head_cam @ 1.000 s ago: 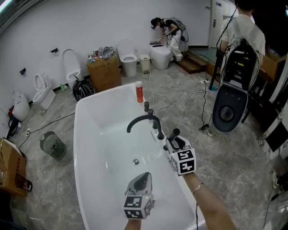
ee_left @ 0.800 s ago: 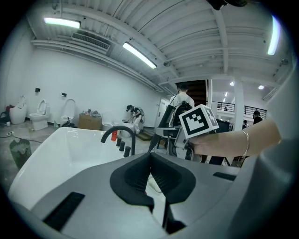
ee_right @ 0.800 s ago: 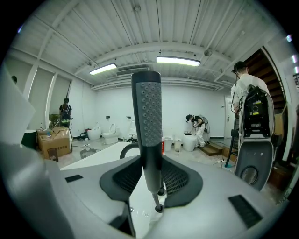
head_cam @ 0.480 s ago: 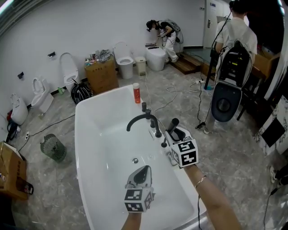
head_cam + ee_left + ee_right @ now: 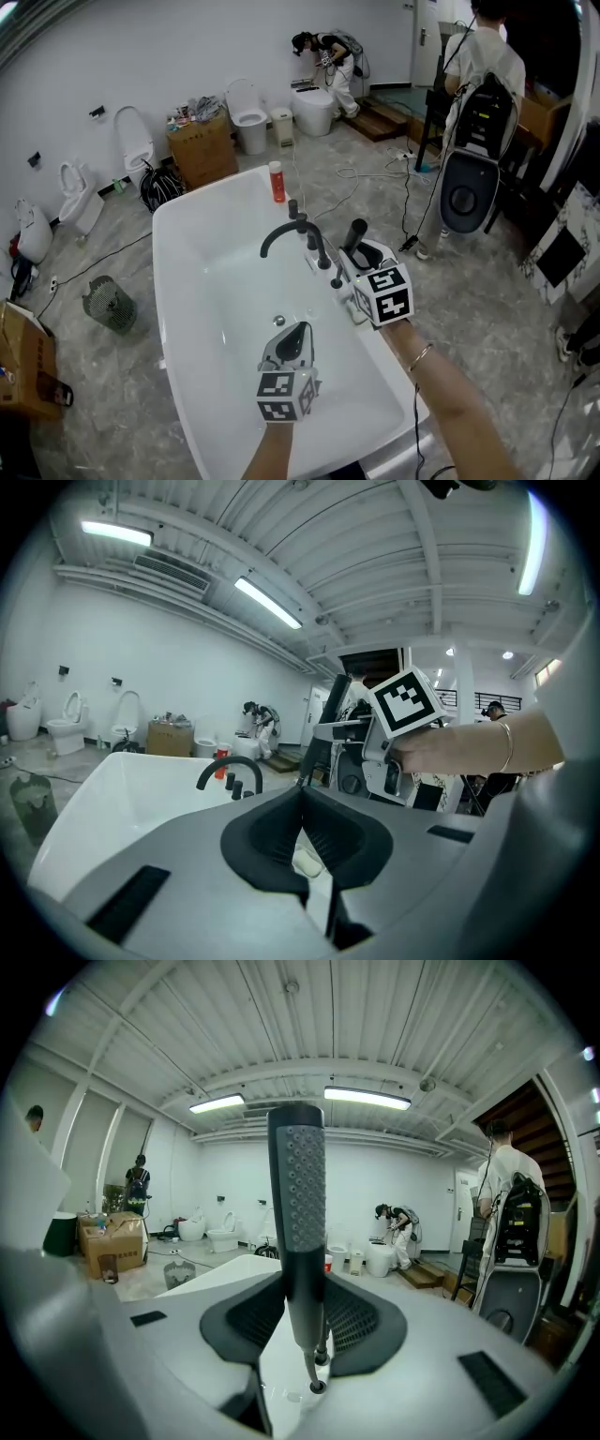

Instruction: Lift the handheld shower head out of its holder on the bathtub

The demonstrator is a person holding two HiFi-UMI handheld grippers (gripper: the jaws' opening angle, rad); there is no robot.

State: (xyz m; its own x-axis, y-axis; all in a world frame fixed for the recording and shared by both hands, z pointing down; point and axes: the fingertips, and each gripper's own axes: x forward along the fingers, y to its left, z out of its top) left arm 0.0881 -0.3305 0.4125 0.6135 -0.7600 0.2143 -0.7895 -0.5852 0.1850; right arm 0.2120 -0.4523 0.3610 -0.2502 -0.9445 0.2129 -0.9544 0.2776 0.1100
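Now that the right gripper, clamped on the dark grey perforated stick shower head, has risen, the head clears its holder on the glossy white bathtub's right rim, so the lift looks essentially done. The left gripper is closed and empty.

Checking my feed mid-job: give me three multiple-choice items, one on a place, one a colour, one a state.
1. The red bottle stands: A on the tub rim; B on the floor; C inside the tub.
2. The tap is: A white; B black; C gold.
3. The shower head is: A lying in the tub; B upright in the right tool; C on the floor.
Answers: A, it sits on the far rim; B, its arch is dark; B, the jaws grip its lower part.
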